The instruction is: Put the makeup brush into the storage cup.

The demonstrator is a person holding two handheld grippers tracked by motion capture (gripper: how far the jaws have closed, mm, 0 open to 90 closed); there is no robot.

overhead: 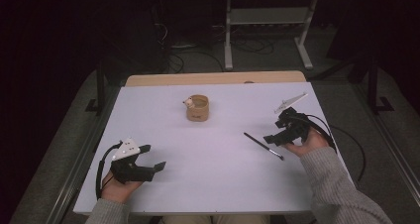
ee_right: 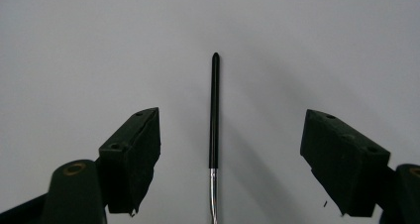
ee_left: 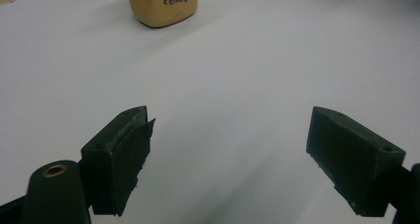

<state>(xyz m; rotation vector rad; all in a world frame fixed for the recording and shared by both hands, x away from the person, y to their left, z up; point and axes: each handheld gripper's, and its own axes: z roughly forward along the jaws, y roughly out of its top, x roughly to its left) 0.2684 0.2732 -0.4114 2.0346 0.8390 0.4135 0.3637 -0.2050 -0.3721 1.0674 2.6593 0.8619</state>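
The brush (overhead: pixel 263 145) lies flat on the white table (overhead: pixel 213 179), right of centre, its dark handle pointing to the far left and its metal collar and bristle end toward the near right. The right gripper (overhead: pixel 275 138) sits just beside that bristle end with its jaws spread wide; in the right gripper view the brush (ee_right: pixel 214 125) runs straight up the middle of the gap, touched by neither jaw. The left gripper (overhead: pixel 154 160) rests near the left front of the table, jaws likewise spread and holding nothing. A tan cup (overhead: pixel 197 108) stands well apart, toward the far middle.

The main risk is the pinch itself. The handle is thin, round and flat against the table, so jaws that close too high would likely meet above it, while jaws that press down first could scrape the surface. If one jaw reaches the handle before the other, the brush may roll or skid sideways out of the gap. A grip taken near the collar would leave the long handle hanging, and it could droop or swivel when lifted.
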